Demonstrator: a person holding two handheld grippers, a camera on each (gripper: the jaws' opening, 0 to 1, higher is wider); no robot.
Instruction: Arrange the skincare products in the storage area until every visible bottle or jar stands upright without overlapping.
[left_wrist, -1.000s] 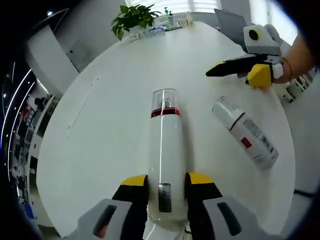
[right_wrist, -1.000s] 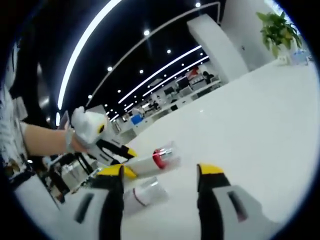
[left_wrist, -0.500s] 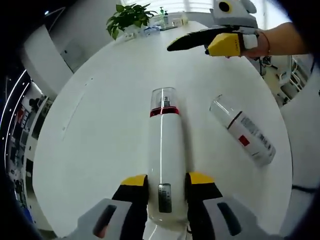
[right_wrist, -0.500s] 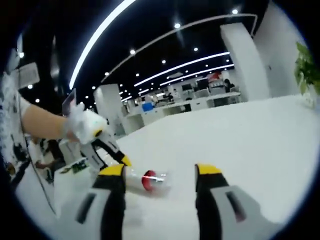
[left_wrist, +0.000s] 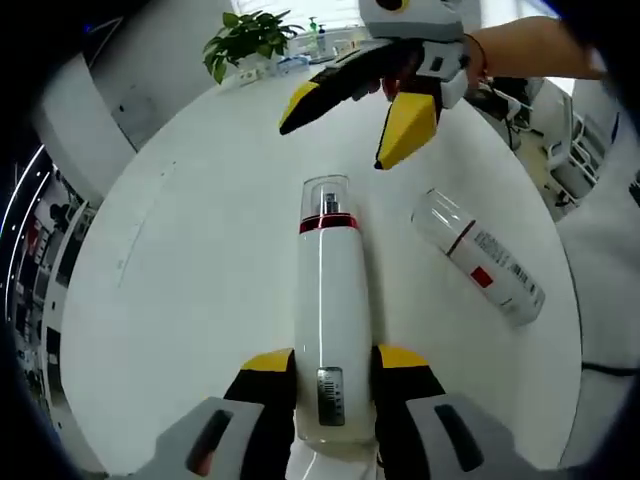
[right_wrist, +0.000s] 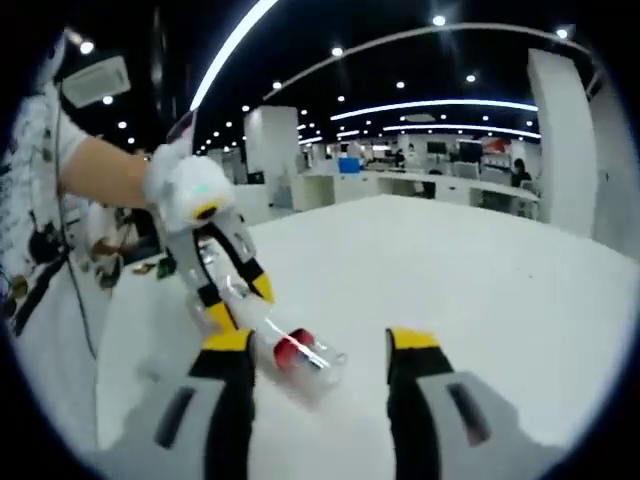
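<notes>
Left gripper (left_wrist: 333, 372) is clamping the tall white bottle (left_wrist: 331, 310), base cut off. Right gripper (right_wrist: 318, 345) is hovering, jaws apart; second bottle (left_wrist: 478, 268) is lying flat on the table (left_wrist: 180, 260).

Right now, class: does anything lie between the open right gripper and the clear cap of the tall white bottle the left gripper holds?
Nothing visible: the right gripper hovers above the clear cap, open air between.
</notes>
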